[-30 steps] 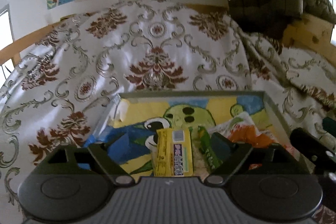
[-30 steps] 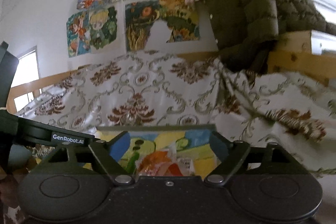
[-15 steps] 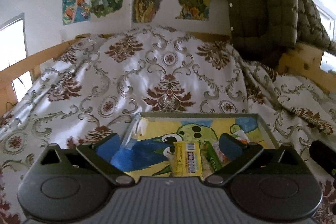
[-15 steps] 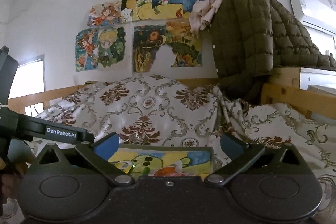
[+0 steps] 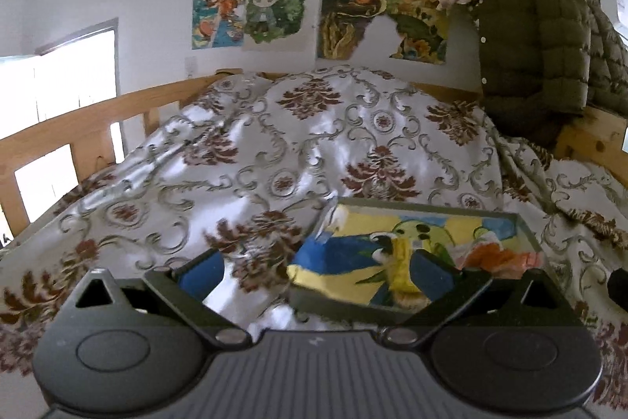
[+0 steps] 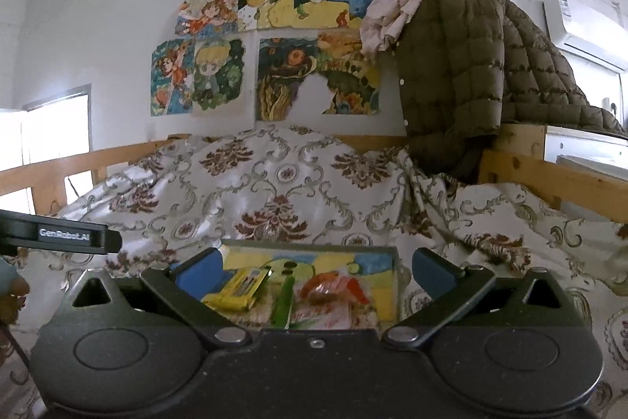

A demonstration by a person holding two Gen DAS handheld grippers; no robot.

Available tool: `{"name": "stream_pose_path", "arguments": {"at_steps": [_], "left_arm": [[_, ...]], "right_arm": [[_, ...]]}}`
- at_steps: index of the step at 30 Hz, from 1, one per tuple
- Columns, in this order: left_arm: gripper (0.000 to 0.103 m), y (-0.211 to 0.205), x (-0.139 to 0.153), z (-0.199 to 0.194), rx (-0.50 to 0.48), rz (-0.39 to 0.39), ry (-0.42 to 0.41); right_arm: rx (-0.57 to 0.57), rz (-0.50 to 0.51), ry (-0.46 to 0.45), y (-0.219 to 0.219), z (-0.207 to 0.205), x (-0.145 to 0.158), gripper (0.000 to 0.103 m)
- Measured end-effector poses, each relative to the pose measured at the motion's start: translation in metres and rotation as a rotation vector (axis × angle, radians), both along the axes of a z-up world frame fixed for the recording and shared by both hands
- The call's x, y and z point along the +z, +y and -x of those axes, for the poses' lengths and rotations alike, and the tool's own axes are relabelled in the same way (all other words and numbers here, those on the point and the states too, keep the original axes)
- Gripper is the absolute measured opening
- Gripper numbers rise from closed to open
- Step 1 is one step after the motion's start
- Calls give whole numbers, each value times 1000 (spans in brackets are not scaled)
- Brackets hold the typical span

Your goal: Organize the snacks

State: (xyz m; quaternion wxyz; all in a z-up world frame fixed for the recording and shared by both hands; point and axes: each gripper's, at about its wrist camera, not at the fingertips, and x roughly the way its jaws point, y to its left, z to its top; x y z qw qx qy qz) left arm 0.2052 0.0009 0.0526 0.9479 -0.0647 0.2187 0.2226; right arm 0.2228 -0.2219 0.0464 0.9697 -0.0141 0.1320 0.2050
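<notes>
A shallow grey tray (image 5: 428,210) with a cartoon picture on its floor lies on a patterned bedspread. It also shows in the right wrist view (image 6: 310,244). In it lie a yellow snack packet (image 6: 239,288), a green packet (image 6: 283,303) and an orange packet (image 6: 333,290). The yellow packet (image 5: 400,264) and the orange packet (image 5: 496,258) also show in the left wrist view. My left gripper (image 5: 314,271) is open and empty, low over the bedspread at the tray's left front corner. My right gripper (image 6: 316,273) is open and empty, just in front of the tray.
The floral bedspread (image 5: 314,144) covers the bed. Wooden bed rails (image 5: 78,128) run along the left and right. A dark green padded jacket (image 6: 471,73) hangs at the right. Posters (image 6: 274,38) cover the back wall. The left gripper's body (image 6: 59,234) shows at the right wrist view's left edge.
Both grippers have drawn back and up from the tray. The left one has also shifted left, so the tray now sits to its right. The packets have stayed in the tray.
</notes>
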Motion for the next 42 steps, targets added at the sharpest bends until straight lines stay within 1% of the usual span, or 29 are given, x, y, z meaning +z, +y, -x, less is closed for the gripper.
{"name": "stream_pose_path", "arguments": {"at_steps": [3,8,16,22,26,29,32,37,42], "left_arm": [[103,1,-2,16,7,4,2],[103,1,-7,41,10,28,13],[103,-4,-17,70,-22,-17,45],[103,-1,-33,90,-23,-17,92],[103,6,-43,99,-15,-9,130],[103,11,-49,105,-13,12,145],[103,14,-53,108,-11,28,164],[103,17,-58,109,3,35,189],[103,25,-65,109,47,53,233]], "right_arm": [[-4,10,10,2,12,-1,102],[-14,30,52,2,32,-7,102],[-22,48,95,5,55,-13,102],[-15,102,173,11,67,-27,102],[0,141,218,17,74,-37,102],[7,165,245,23,80,-45,102],[0,180,249,26,84,-48,102],[20,185,278,29,85,-53,102],[53,201,292,36,84,-58,102]]}}
